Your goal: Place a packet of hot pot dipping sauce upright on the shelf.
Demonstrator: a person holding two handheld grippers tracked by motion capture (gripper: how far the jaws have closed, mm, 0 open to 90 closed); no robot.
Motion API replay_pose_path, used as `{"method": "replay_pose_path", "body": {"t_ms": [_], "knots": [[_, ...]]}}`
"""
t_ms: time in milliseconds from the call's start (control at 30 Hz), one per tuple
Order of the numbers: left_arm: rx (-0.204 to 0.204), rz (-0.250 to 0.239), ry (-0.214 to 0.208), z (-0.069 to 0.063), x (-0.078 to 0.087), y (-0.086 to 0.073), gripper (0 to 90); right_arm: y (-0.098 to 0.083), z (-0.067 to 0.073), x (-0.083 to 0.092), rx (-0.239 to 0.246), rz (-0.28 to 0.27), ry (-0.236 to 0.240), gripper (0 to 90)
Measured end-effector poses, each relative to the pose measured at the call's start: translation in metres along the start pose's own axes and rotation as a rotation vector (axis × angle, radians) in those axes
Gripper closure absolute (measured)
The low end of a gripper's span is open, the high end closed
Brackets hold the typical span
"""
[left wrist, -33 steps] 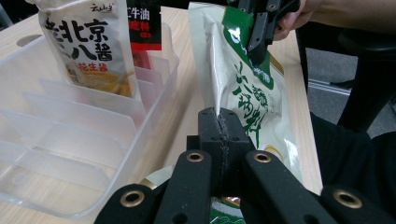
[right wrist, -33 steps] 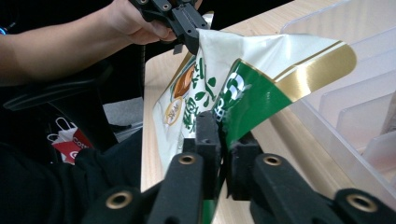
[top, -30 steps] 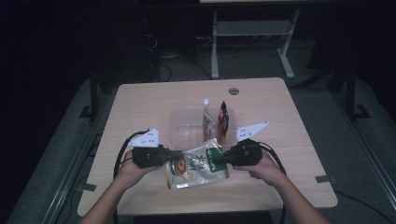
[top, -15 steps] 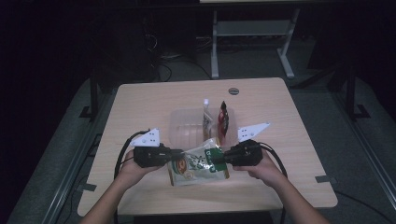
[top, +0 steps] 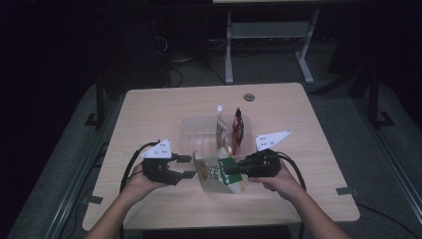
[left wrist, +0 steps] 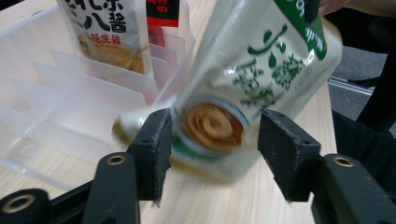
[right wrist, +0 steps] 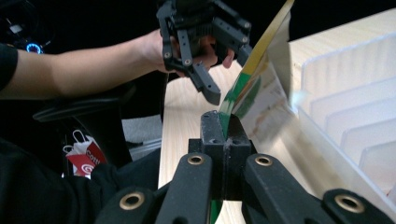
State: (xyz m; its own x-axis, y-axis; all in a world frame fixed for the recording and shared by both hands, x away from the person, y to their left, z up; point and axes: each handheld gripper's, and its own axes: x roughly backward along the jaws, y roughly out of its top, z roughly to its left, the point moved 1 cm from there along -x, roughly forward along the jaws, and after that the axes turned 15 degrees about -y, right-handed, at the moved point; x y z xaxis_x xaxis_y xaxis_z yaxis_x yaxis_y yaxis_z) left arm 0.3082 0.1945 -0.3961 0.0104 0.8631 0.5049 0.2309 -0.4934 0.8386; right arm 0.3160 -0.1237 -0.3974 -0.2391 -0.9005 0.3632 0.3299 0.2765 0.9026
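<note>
Black, matt and blocky, two hand-held grippers work at the near edge of the table (top: pixel 149 107), each carried by one bare forearm. The left gripper (top: pixel 183 167) has just been opening its jaws; they now stand spread, with textured rectangular pads. In the left gripper view the sauce pouch (left wrist: pixel 252 88) lies in the gap between those pads, and neither pad presses on it. The right gripper (top: pixel 234 171) has its jaws pressed together on the green top edge of the pouch, pinching the thin sealed film flat between them, as the right gripper view shows.

One sauce pouch is held: a glossy, flexible cream-white packet with a green band and green characters, printed with a round bowl of brown sauce. It hangs tilted above the tabletop, between the two grippers, just in front of the near wall of the clear tray (top: pixel 191 130).

One clear tray sits at mid-table. It is rigid, translucent plastic, rectangular, with a row of thin upright dividers forming narrow slots.

Two more pouches stand upright in the tray's far part: one white pouch (top: pixel 220 130) with an orange-brown print, and one red pouch (top: pixel 237 130) just beside it.

One pale wood-grain tabletop, rectangular with rounded corners, carries everything. One round grey cable port (top: pixel 249 96) is set near its far edge. Beyond it, one white metal frame (top: pixel 229 47) stands on the dark floor.
</note>
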Motion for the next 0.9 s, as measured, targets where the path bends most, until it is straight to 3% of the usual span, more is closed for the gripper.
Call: {"method": "replay_pose_path", "body": {"t_ms": [200,433,900], "knots": [[0.007,0.008,-0.009,-0.002,0.002,-0.002,42.6,0.005,0.003,0.006,-0.01,-0.037,0.003,90.0],[0.035,0.045,-0.016,-0.005,0.001,-0.009,36.7,0.019,0.01,0.008,0.03,-0.071,-0.007,90.0],[0.102,0.092,0.01,-0.017,0.017,-0.044,32.7,0.053,0.013,-0.01,0.086,-0.13,-0.023,90.0]]}}
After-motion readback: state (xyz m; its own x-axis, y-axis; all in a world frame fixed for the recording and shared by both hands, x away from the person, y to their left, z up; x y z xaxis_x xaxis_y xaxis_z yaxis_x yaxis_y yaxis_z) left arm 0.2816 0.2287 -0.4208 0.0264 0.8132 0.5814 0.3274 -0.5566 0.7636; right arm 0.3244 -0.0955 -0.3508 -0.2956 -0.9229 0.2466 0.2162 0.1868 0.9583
